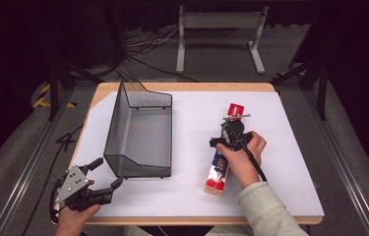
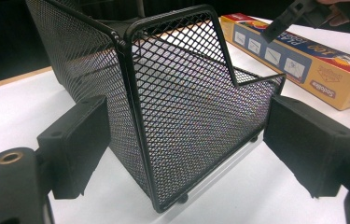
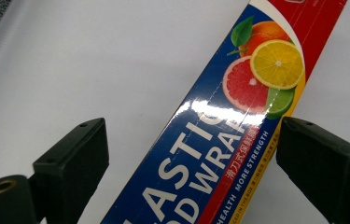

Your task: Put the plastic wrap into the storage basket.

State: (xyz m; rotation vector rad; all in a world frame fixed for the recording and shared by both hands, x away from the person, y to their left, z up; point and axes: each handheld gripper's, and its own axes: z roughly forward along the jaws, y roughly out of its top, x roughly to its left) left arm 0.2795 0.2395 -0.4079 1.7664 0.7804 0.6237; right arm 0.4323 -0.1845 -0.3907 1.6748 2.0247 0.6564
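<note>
A long box of plastic food wrap [image 1: 220,164] lay flat on the white sheet [image 1: 290,147] covering the table, right of centre, its length running away from the person. The right gripper [image 1: 234,129] hung over the middle of that box, held from above by the person's right hand [image 1: 243,155]. In the right gripper view its jaws stood wide apart, one on each side of the box [image 3: 228,135], neither pad touching the cardboard, with the printed citrus slices just beyond them. A black wire-mesh basket [image 1: 140,132] stood left of the box and well apart from it, its taller end toward the far edge. The left gripper [image 1: 104,173] rested near the front left corner of the table, gripped by the left hand [image 1: 74,216], its jaws spread wide and holding nothing. In the left gripper view the basket's near corner [image 2: 140,140] rose between those open jaws, close but untouched
</note>
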